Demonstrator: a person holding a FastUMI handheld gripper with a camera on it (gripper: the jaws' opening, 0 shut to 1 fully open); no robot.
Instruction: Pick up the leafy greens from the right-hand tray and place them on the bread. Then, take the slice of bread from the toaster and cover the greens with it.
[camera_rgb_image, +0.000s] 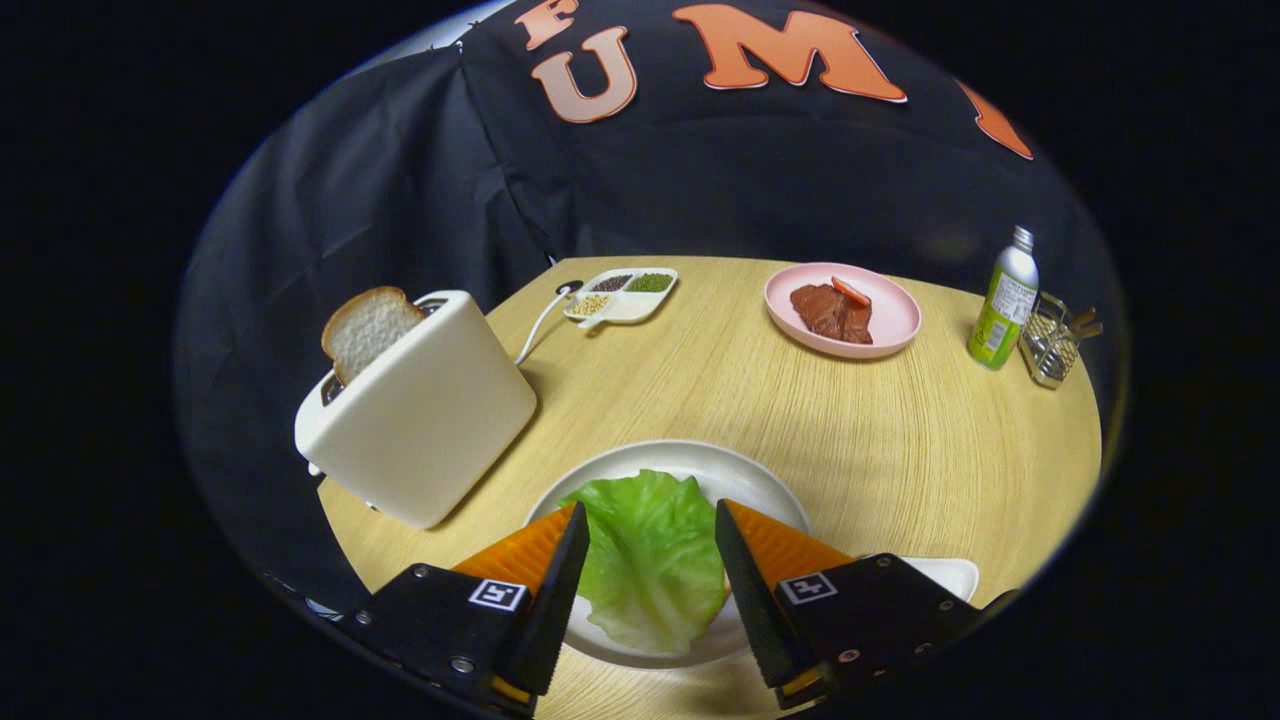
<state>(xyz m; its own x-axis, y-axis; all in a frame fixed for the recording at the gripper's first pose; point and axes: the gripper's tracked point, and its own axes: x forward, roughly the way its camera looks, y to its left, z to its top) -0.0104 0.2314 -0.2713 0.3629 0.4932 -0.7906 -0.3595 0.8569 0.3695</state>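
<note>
A green lettuce leaf (650, 570) lies on a white round plate (715, 462) at the near edge of the table. I cannot see any bread under the leaf. My gripper (650, 508) hangs over it, open, with one orange-backed finger (560, 560) on each side of the leaf and neither visibly pressing on it. A slice of bread (368, 328) sticks up out of the slot of a white toaster (420, 420), which stands to the left of the plate and beyond the left finger.
A white tray (952, 574) peeks out behind the right finger. Farther back are a pink plate (895, 320) with meat and a red slice, a divided dish (622, 295) of beans, a green bottle (1003, 300) and a wire basket (1052, 345). The toaster's cord (540, 320) runs back across the round wooden table (900, 450).
</note>
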